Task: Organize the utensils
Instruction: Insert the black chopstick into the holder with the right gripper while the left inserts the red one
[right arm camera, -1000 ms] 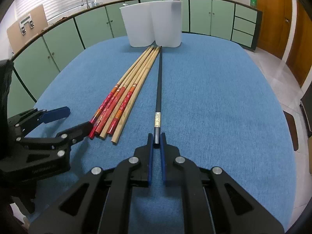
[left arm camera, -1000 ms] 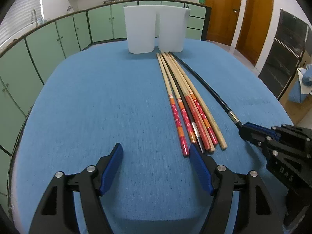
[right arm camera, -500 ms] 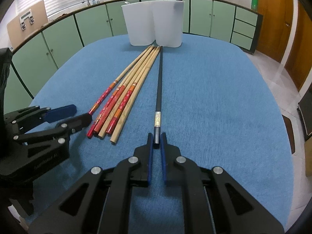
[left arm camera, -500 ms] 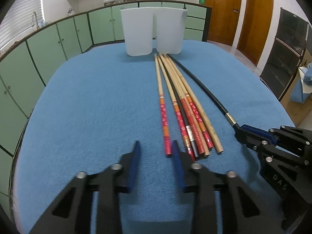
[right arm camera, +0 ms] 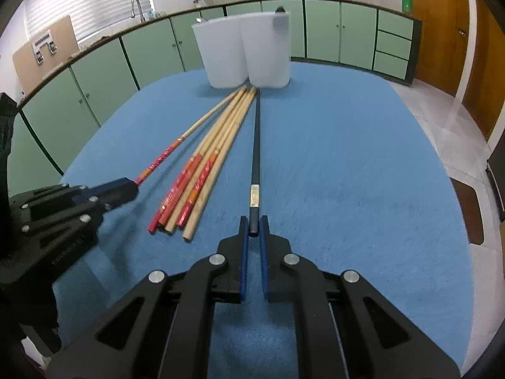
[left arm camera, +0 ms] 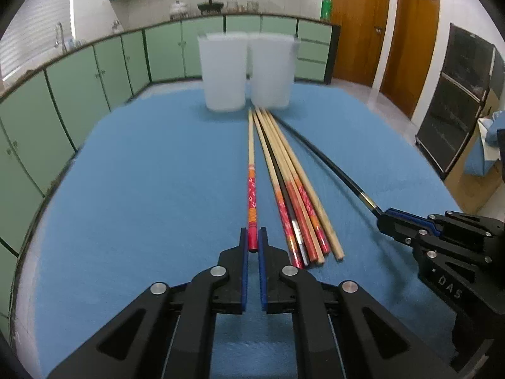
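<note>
My left gripper [left arm camera: 252, 240] is shut on the red-handled end of a wooden chopstick [left arm camera: 251, 177], which lies apart to the left of the others. That same chopstick [right arm camera: 176, 150] runs into the left gripper [right arm camera: 132, 186] in the right wrist view. My right gripper [right arm camera: 253, 225] is shut on the near end of a black chopstick [right arm camera: 256, 145]; in the left wrist view the right gripper [left arm camera: 383, 218] holds this black chopstick [left arm camera: 328, 158]. Several more chopsticks [left arm camera: 293, 189] lie bundled between them on the blue table [left arm camera: 142, 189]. Two white holders [left arm camera: 246, 72] stand at the far ends.
Green cabinets [left arm camera: 79, 88] curve round the table's left and far sides. Wooden doors [left arm camera: 378, 28] and a dark appliance [left arm camera: 457, 101] stand to the right. The table edge [right arm camera: 457, 189] drops to a tiled floor on the right.
My left gripper went from wide open to shut on the leftmost red-handled chopstick, which now lies apart from the bundle. The right gripper has kept its grip on the black chopstick.
</note>
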Demonstrator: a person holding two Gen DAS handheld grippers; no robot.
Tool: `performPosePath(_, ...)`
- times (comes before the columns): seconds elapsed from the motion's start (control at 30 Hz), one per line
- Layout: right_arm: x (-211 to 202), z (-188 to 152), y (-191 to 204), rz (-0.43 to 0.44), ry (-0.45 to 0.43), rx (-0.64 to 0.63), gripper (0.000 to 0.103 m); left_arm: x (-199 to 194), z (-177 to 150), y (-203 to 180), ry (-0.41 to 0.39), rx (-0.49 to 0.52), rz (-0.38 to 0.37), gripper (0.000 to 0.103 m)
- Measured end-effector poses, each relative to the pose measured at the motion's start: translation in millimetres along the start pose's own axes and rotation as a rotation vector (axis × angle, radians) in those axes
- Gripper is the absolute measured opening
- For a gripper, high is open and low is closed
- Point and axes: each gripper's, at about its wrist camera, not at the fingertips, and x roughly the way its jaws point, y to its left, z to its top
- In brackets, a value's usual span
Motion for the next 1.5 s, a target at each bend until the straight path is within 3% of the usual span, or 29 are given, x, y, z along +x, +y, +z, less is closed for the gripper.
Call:
performPosePath(0.47, -73, 63, -7, 0.038, -0.215, -0.015, 0.006, -80, 58, 18, -0.251, -0.011, 0.012, 0.006)
performPosePath(0.73, -100, 114, -13, 0.079, -0.294, -0.021, 0.006, -100, 97, 20, -0.333, 0.019, -0.016, 0.006)
performPosePath(1.1, -106, 175, -13, 0.103, -0.302, -0.05, 0.006, -94, 131, 22, -0.352, 0.015, -0.07, 0.006)
performPosePath(1.33, -135, 219, -13, 0.119, -0.399, -0.077, 0.006, -121, 162, 22, -0.452, 0.041, -0.069, 0.006)
performPosePath(1.5, -148, 258, -15, 0.11, -0.463, -0.081, 0.006, -134, 203, 21, -0.533, 0.056, -0.08, 0.006)
